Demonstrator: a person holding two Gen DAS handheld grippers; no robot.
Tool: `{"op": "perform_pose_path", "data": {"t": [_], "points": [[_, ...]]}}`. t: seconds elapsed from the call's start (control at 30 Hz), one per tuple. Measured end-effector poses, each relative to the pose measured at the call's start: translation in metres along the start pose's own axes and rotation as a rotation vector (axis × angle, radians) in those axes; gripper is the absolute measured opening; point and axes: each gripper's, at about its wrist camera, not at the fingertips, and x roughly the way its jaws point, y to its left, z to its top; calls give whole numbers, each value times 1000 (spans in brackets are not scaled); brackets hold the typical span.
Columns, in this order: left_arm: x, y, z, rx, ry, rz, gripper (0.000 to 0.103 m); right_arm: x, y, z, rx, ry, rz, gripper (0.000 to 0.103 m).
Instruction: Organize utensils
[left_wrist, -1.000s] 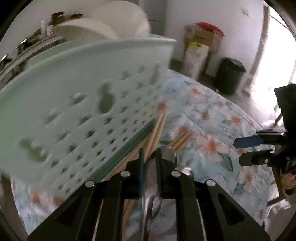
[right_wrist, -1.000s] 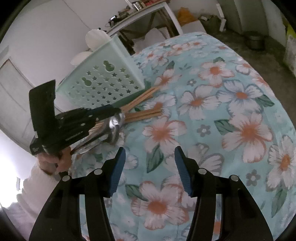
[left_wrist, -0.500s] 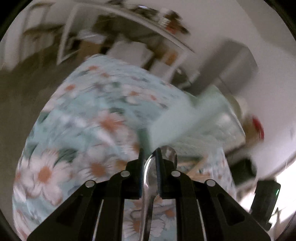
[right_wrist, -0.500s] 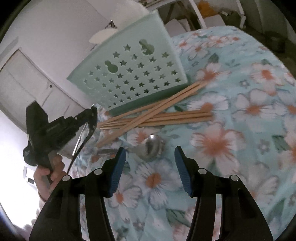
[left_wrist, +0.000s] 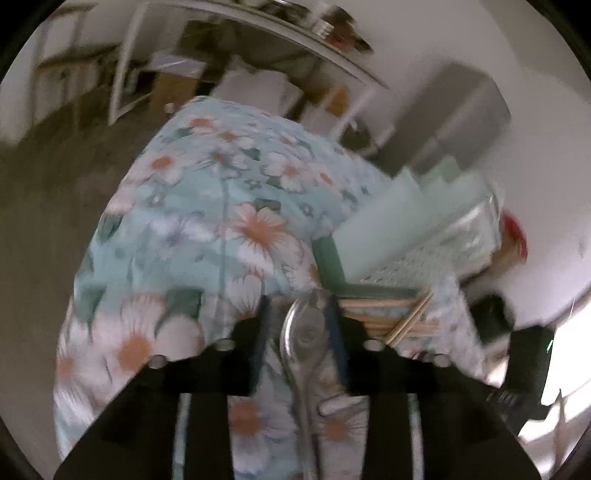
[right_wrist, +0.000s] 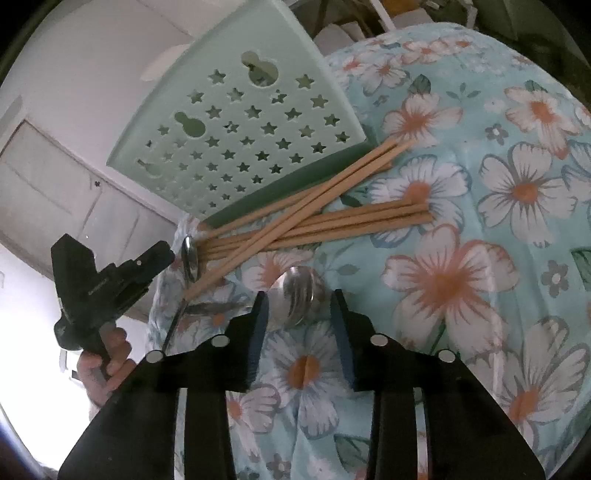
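Observation:
A steel spoon (left_wrist: 304, 332) stands on edge between the fingers of my left gripper (left_wrist: 298, 317). The jaws are opening; the spoon leans on the right finger with a gap on the other side. In the right wrist view the same spoon (right_wrist: 190, 258) sits at the left gripper's (right_wrist: 162, 254) tip, handle hanging down. A second spoon (right_wrist: 295, 295) lies on the floral cloth, its bowl between the tips of my right gripper (right_wrist: 298, 314). Those jaws are closing, with slim gaps either side. Several wooden chopsticks (right_wrist: 314, 221) lie crossed behind it.
A mint-green basket (right_wrist: 251, 122) with star-shaped holes stands just behind the chopsticks, its dark green base rim touching them. The floral tablecloth (right_wrist: 461, 277) stretches away to the right. A hand (right_wrist: 103, 362) holds the left gripper at the table's left edge. Shelves and boxes stand beyond the table.
My left gripper swung away from the basket and rolled, one spoon dropped onto the cloth, and its jaws have spread around the other. My right gripper moved up to the fallen spoon and narrowed.

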Motion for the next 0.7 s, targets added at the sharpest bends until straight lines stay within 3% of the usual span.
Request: {"op": "perform_pose_path", "data": {"t": [0.1,0.3,0.47,0.53,0.57,0.7], "points": [[16,6,7,97,42,-12,36,1,2,-1,-3,10,-6,28],[34,22,16,146,128,-189,36,9,8,-2,-21,26,-13,25],[36,22,13,165,178,-240,20,16,10,3,19,19,16,15],[39,26,7,139,222,-292,8,16,9,5,16,22,7,8],[37,26,3,128,225,-291,7,16,8,5,17,20,9,8],[20,25,0,116,161,-251,2,10,6,8,20,-11,32,5]]}}
